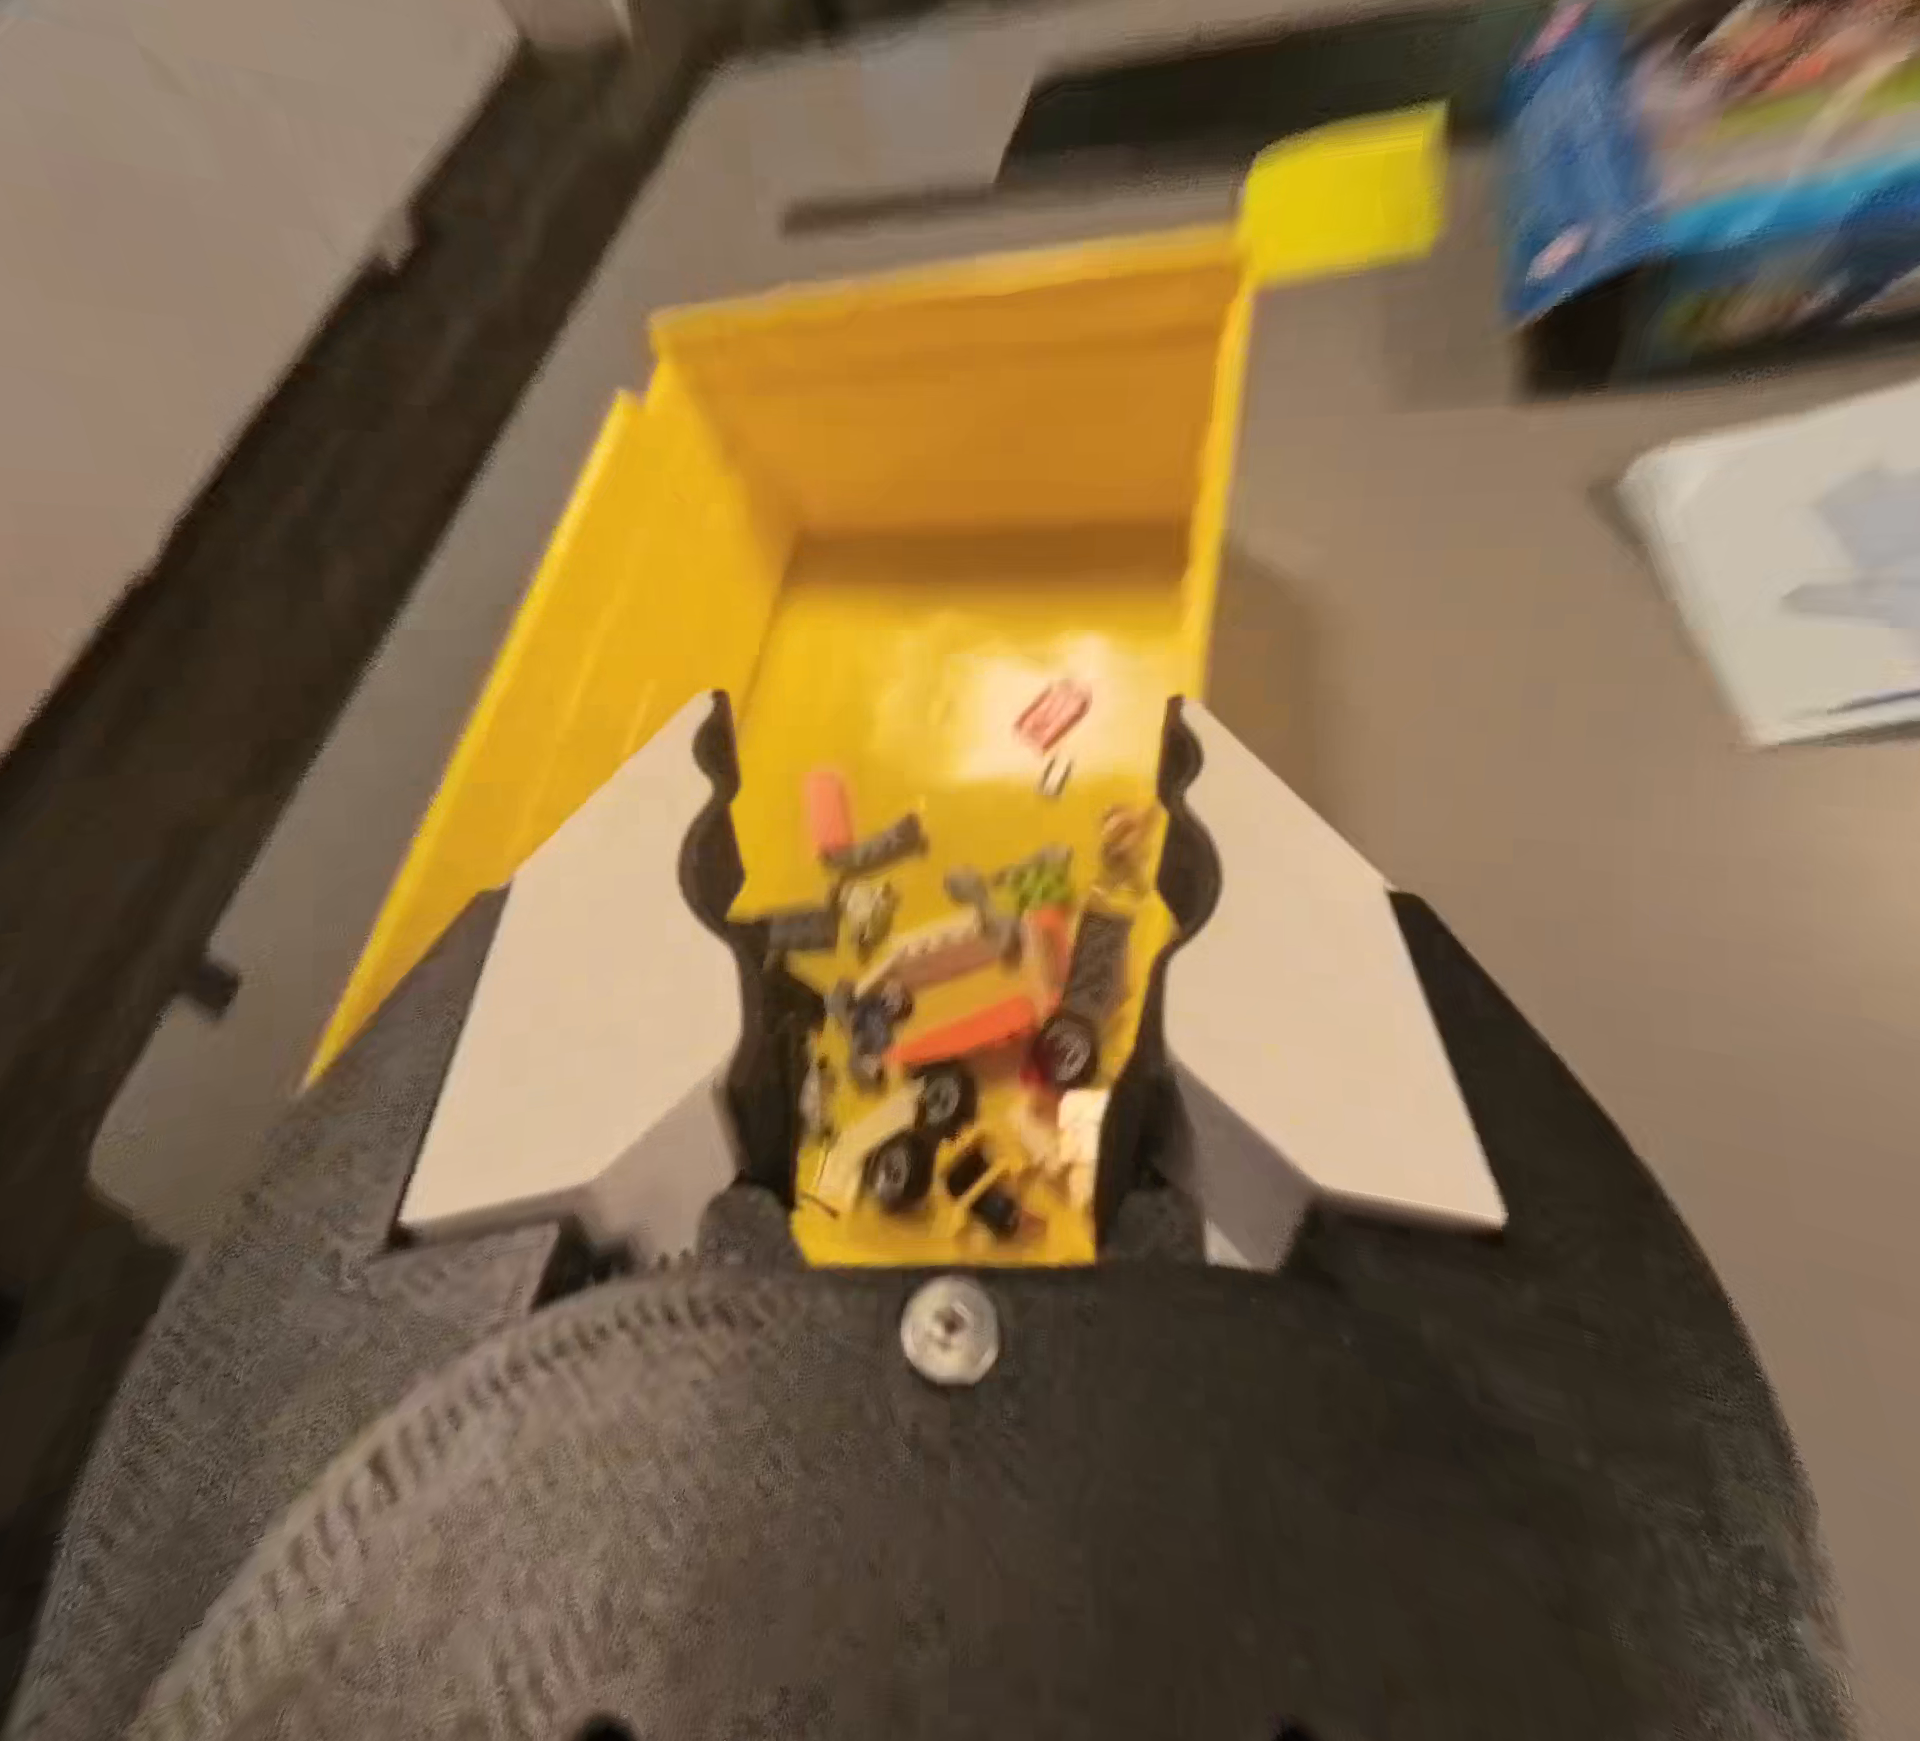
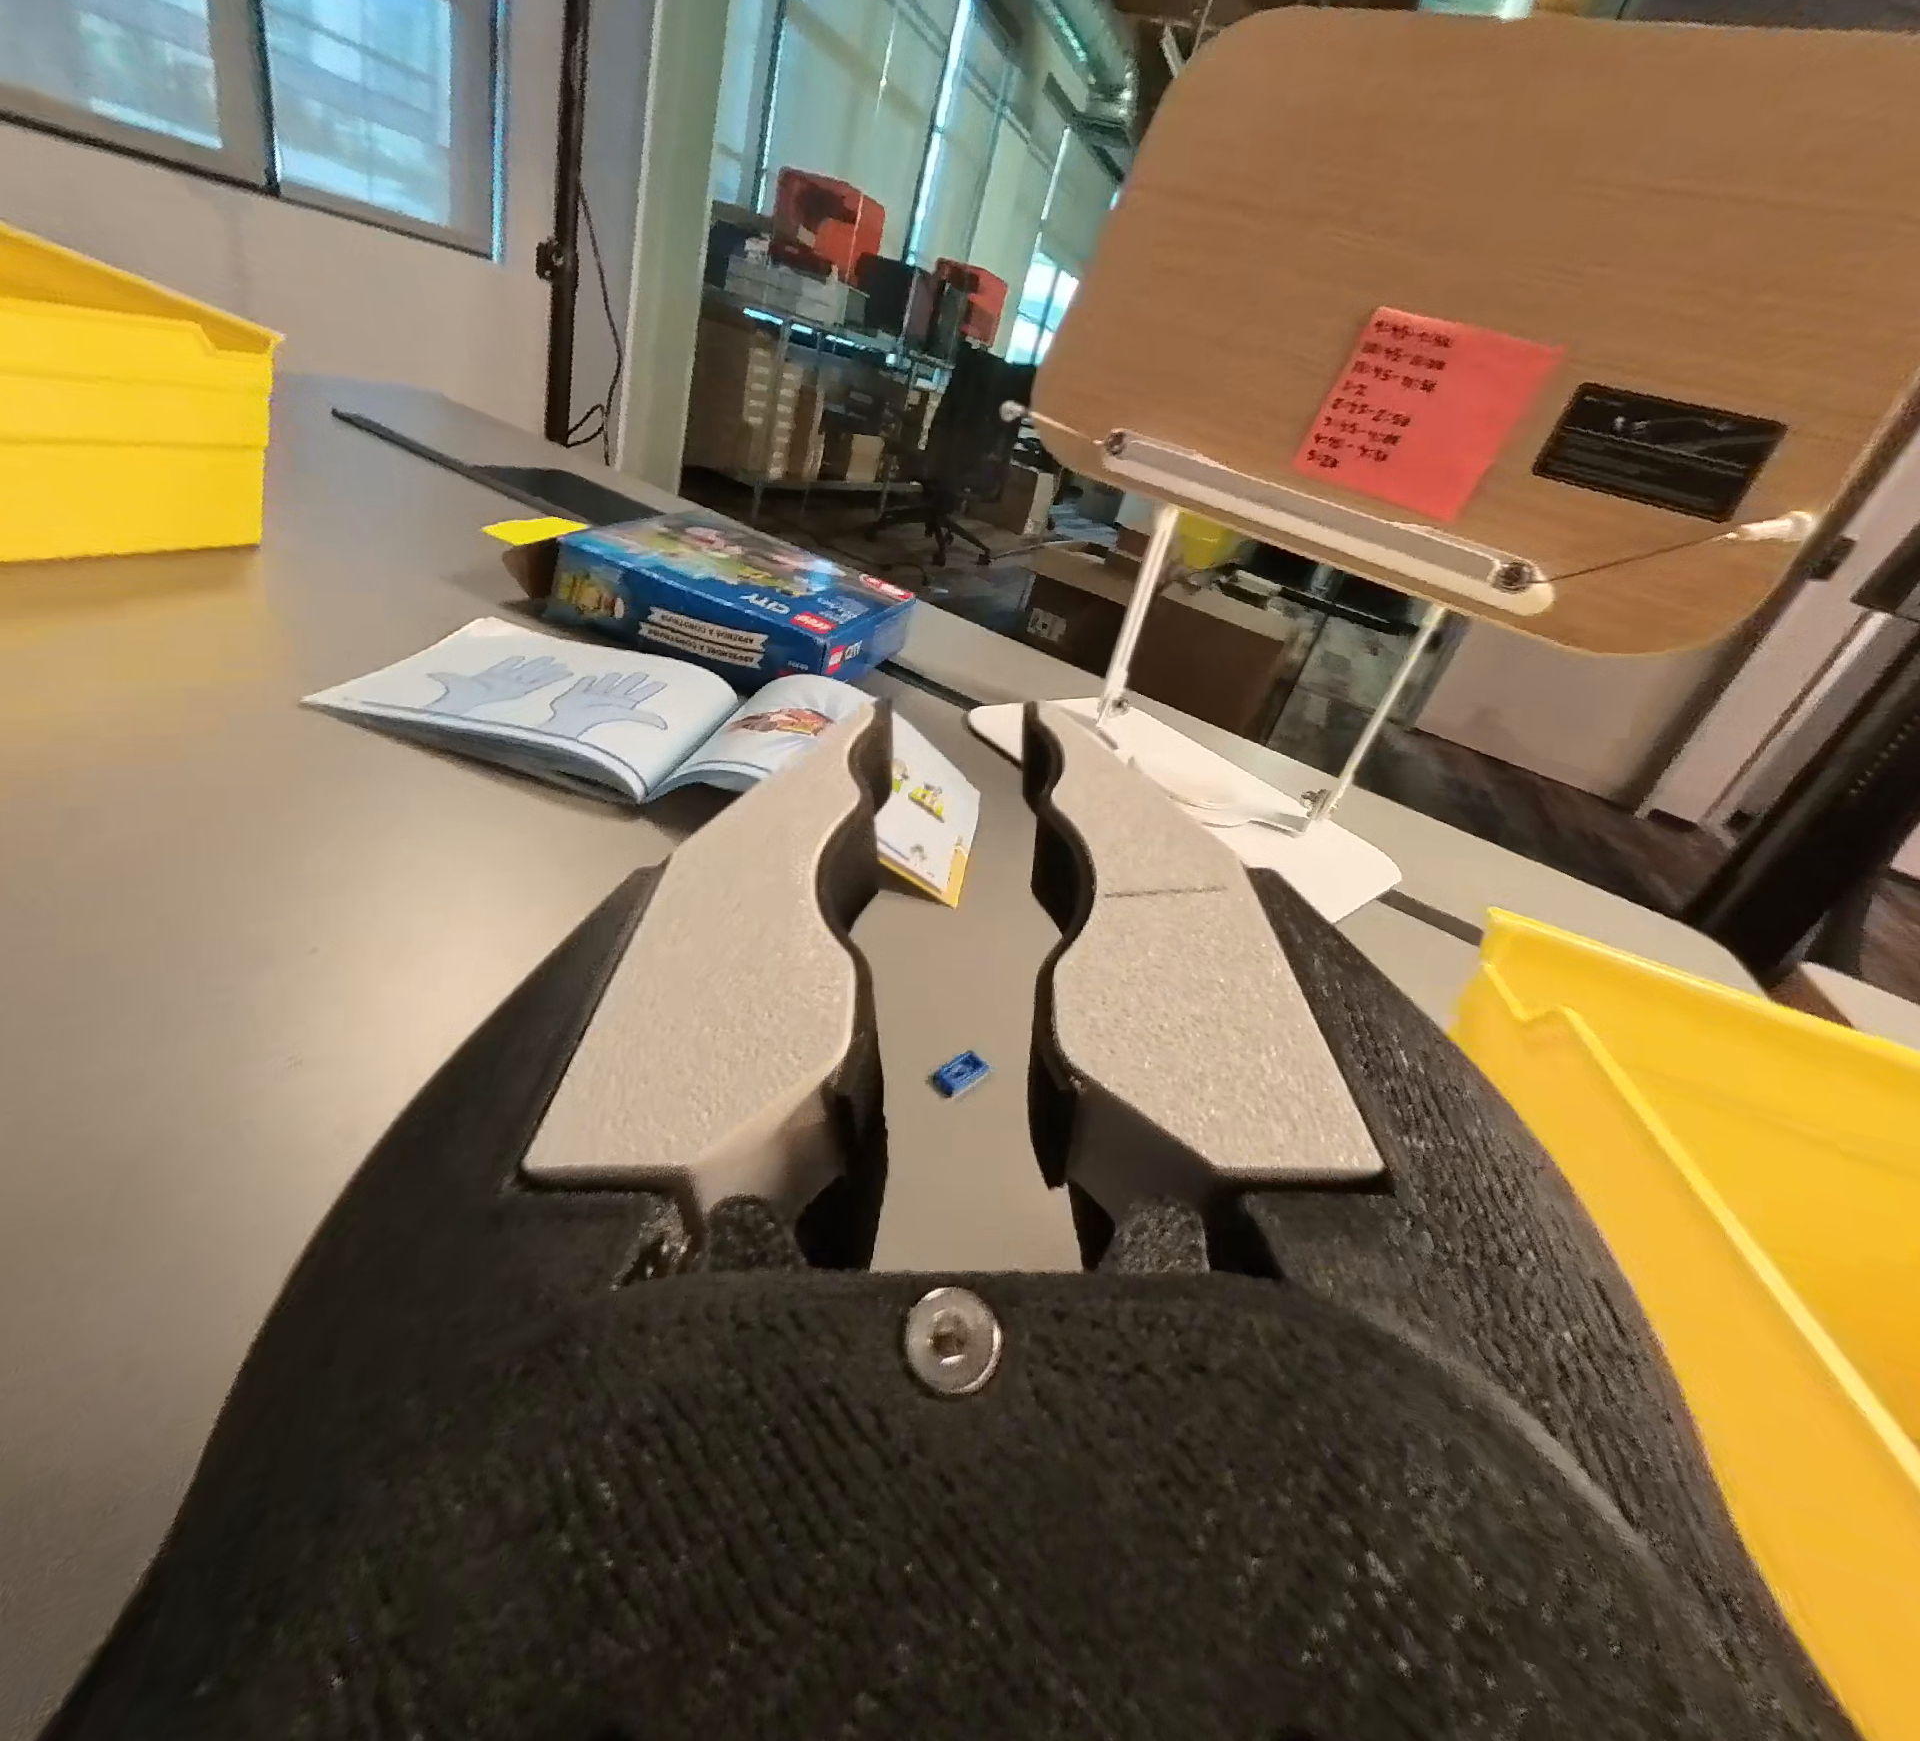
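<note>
Broadly, a grey bench (image 2: 208,860) carries everything. Biggest on it is a yellow bin (image 1: 935,444), open at the top, which the left wrist view looks down into; its long axis runs straight away from the left tongs (image 1: 945,725). That view is blurred. A second yellow bin (image 2: 1714,1224) stands close on the right of the right tongs (image 2: 951,725), and a third one (image 2: 114,424) sits well apart on the far left. Beyond the right tongs a wooden board on a white stand (image 2: 1455,289) leans over the bench, with a pink note and a dark label on it. To the left of the stand lie a blue toy box (image 2: 727,595) and, nearer, an open booklet (image 2: 540,704), whose near corner reaches under the tips of the right tongs.

Smaller things next. A heap of small toy bricks and wheels (image 1: 966,995) lies on the floor of the first bin, directly below and between the left fingers (image 1: 592,964), bunched at the near end. The left tongs stand wide apart and hold nothing; whether they touch the bin walls cannot be told.

Smallest is a blue brick (image 2: 958,1073), lying flat on the bench, seen in the gap between the right fingers (image 2: 748,964), nearer their base than their tips. The right tongs are only narrowly parted, and neither pad touches the brick, so they grip nothing.
</note>
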A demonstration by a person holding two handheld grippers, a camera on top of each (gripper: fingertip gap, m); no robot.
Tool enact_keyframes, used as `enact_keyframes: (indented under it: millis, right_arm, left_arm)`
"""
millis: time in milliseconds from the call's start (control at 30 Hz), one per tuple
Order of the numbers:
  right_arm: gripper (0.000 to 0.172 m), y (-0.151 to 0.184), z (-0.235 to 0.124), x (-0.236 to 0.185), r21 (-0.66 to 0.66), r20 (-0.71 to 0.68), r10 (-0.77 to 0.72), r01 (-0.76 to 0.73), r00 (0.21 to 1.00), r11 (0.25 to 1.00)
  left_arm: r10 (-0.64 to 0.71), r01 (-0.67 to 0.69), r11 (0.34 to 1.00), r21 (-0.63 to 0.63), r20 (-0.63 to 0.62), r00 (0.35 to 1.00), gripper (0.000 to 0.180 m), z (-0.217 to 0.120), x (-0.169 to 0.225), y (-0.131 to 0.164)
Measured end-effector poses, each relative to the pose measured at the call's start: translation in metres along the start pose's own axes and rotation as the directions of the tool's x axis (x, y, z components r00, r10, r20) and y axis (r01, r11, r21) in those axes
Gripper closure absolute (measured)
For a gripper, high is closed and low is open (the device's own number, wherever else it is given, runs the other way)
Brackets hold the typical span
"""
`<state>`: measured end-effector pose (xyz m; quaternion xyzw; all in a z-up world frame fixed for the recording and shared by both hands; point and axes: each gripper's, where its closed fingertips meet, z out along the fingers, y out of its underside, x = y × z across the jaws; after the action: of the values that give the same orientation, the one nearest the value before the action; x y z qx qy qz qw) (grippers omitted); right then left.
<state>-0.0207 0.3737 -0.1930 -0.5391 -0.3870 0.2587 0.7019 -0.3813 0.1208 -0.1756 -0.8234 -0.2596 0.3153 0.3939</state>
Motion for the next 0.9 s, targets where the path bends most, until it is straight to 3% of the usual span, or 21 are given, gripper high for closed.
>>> enact_keyframes:
  millis: [67,100,133,200,267,333,400,467,633,733,833,900]
  right_arm:
    - [0.149,-0.003,-0.002,0.007,0.02,-0.033,0.009,-0.008,0.999,1.0]
    - [0.149,-0.005,-0.003,0.011,0.031,-0.053,0.01,-0.009,0.999,0.999]
    - [0.149,-0.006,-0.004,0.015,0.041,-0.073,0.013,-0.01,0.997,0.999]
    - [0.149,-0.008,-0.007,0.022,0.062,-0.108,0.019,-0.012,0.994,0.998]
    - [0.15,-0.007,-0.01,0.03,0.074,-0.148,0.018,-0.007,0.989,0.997]
    - [0.151,-0.007,-0.012,0.037,0.087,-0.178,0.019,-0.003,0.984,0.996]
    - [0.152,-0.005,-0.013,0.041,0.085,-0.192,0.014,0.002,0.981,0.996]
    - [0.152,-0.003,-0.014,0.047,0.078,-0.209,0.014,0.002,0.978,0.997]
    - [0.153,0.003,-0.012,0.052,0.077,-0.209,0.071,-0.056,0.975,0.995]
    - [0.153,0.004,-0.009,0.051,0.076,-0.196,0.087,-0.073,0.977,0.994]
    - [0.153,0.004,-0.007,0.05,0.077,-0.188,0.093,-0.079,0.978,0.994]
    - [0.153,0.005,-0.007,0.05,0.075,-0.184,0.103,-0.09,0.978,0.993]
  left_arm:
    - [0.037,-0.013,0.98,0.198,-0.117,0.993,0.107,-0.02,0.038,-0.038]
    - [0.07,0.004,0.962,0.274,-0.259,0.963,0.111,-0.031,0.075,-0.053]
    - [0.108,0.043,0.946,0.321,-0.438,0.892,0.114,-0.044,0.122,-0.062]
    - [0.189,0.144,0.923,0.356,-0.748,0.636,0.127,-0.08,0.218,-0.068]
    - [0.283,0.213,0.889,0.406,-0.852,0.442,0.147,-0.103,0.297,-0.066]
    - [0.387,0.014,0.913,0.407,-0.878,0.282,0.144,-0.104,0.376,-0.032]
    - [0.455,-0.206,0.888,0.411,-0.853,0.258,0.145,-0.085,0.426,-0.004]
    - [0.427,-0.292,0.888,0.355,-0.872,0.239,0.145,-0.075,0.455,0.011]
    - [0.308,-0.279,0.93,0.238,-0.919,0.244,0.138,-0.065,0.484,0.012]
    - [0.34,-0.32,0.915,0.246,-0.898,0.281,0.138,-0.054,0.492,0.015]
    - [0.407,-0.356,0.889,0.287,-0.853,0.327,0.15,-0.047,0.491,0.013]
    - [0.402,-0.357,0.889,0.287,-0.862,0.31,0.155,-0.05,0.491,0.016]
